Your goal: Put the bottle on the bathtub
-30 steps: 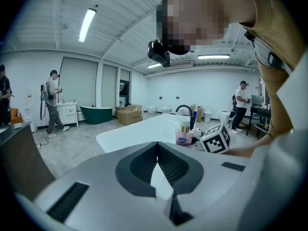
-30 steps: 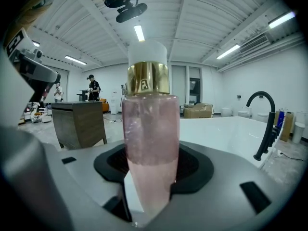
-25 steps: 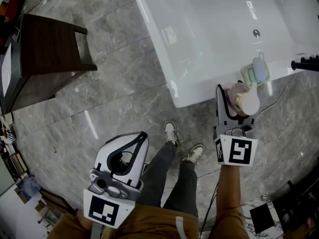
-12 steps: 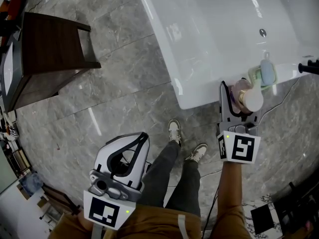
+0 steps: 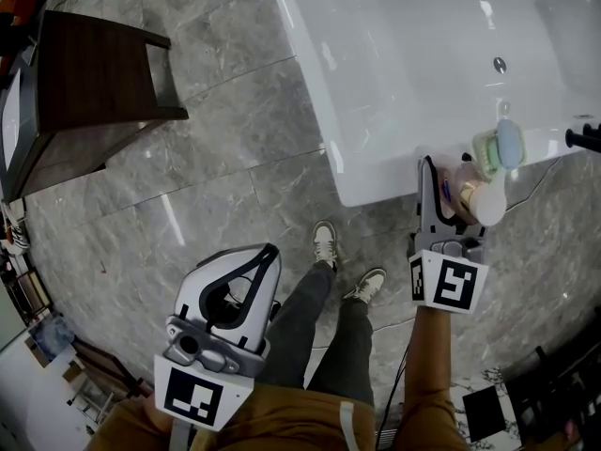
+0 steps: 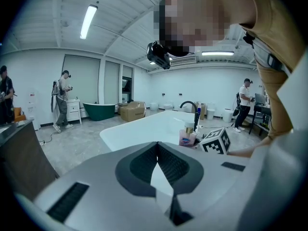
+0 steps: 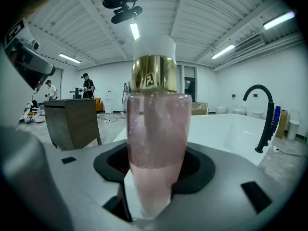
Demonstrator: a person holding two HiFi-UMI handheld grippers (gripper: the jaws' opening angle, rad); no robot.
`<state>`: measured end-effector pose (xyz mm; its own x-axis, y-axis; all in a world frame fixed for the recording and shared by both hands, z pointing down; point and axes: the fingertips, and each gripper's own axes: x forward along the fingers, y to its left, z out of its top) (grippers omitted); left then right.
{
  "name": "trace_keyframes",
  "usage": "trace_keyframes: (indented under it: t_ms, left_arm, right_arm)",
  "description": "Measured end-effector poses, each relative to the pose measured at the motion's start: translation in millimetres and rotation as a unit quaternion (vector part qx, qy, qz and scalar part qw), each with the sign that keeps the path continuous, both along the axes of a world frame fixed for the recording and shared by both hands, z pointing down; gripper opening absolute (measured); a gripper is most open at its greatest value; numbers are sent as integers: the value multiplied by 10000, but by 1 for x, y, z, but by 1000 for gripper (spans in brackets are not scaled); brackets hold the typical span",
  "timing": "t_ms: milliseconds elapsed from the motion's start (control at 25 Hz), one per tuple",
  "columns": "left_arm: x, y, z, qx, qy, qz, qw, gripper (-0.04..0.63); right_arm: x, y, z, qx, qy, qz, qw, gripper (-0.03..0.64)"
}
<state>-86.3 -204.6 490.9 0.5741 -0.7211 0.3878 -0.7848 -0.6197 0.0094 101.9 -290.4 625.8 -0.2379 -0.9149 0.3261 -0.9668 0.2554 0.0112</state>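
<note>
A pink bottle (image 5: 477, 198) with a gold collar and white cap stands upright between the jaws of my right gripper (image 5: 451, 182), which is shut on it. It is at the near rim of the white bathtub (image 5: 394, 83), just in front of a green soap dish (image 5: 498, 147). Whether its base touches the rim is hidden. The right gripper view is filled by the bottle (image 7: 155, 129) in the right gripper (image 7: 155, 170), with the bathtub (image 7: 226, 129) behind. My left gripper (image 5: 268, 256) hangs low over the floor, shut and empty. The left gripper view looks past the left gripper (image 6: 157, 147) to the bathtub (image 6: 144, 129) and bottle (image 6: 187, 137).
A black faucet (image 7: 262, 114) rises at the tub's far end, and its handle (image 5: 584, 137) shows at the right edge. A dark wooden stool (image 5: 84, 83) stands on the grey marble floor at the left. My shoes (image 5: 324, 247) are in front of the tub. Other people stand far off.
The right gripper with the bottle has drifted a little right in the view, still beside the soap dish. The left gripper has barely moved.
</note>
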Motion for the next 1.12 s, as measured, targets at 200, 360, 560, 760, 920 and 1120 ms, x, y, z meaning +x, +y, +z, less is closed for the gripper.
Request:
trace_keyframes:
  t_ms: [200, 360, 560, 760, 920, 1120]
  left_arm:
    - [0, 3, 3, -34, 5, -47, 10000, 8]
    - [3, 5, 4, -46, 26, -52, 10000, 8]
    - [7, 6, 3, -50, 22, -46, 10000, 8]
    - [14, 13, 6, -102, 15, -28, 9999, 8]
    - [21, 19, 6, -136, 52, 15, 9999, 8]
    - [27, 26, -2, -80, 94, 7, 9999, 8]
  right_arm:
    - [-2, 2, -1, 34, 154, -91, 9998, 232]
    - [-2, 2, -2, 69, 239, -142, 9996, 233]
    - [-3, 4, 1, -22, 178, -236, 9996, 233]
    - [2, 11, 6, -103, 87, -254, 9996, 245]
    - [5, 20, 4, -101, 83, -287, 9995, 249]
    - [7, 32, -3, -99, 139, -350, 9992, 249]
